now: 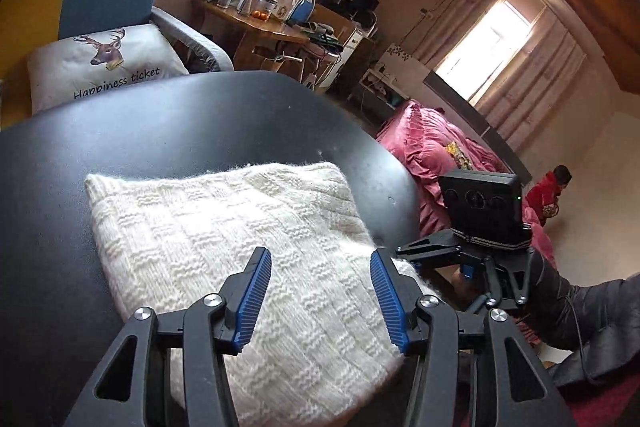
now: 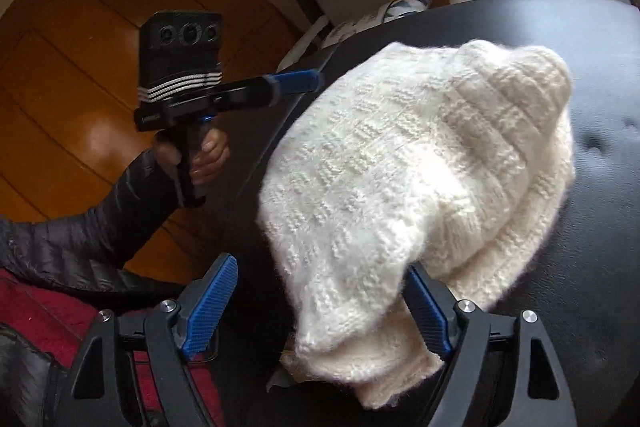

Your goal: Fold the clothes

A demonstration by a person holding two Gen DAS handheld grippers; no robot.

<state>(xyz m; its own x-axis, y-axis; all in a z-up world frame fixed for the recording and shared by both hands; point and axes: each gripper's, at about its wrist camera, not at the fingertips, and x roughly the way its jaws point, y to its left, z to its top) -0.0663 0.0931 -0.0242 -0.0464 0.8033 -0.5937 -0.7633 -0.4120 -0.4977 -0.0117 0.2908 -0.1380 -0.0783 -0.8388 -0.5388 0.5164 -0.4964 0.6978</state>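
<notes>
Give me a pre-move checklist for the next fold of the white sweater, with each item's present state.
1. Left gripper open over the sweater: ok.
2. Right gripper open at the near edge: ok.
3. Sweater free of both grippers: cannot tell; a fold drapes over a right finger.
4. Sweater fully on the table: not ok; its near edge overhangs.
5. Sweater lying flat: not ok; bunched in the right view.
6. Bare table beyond the sweater: ok.
</notes>
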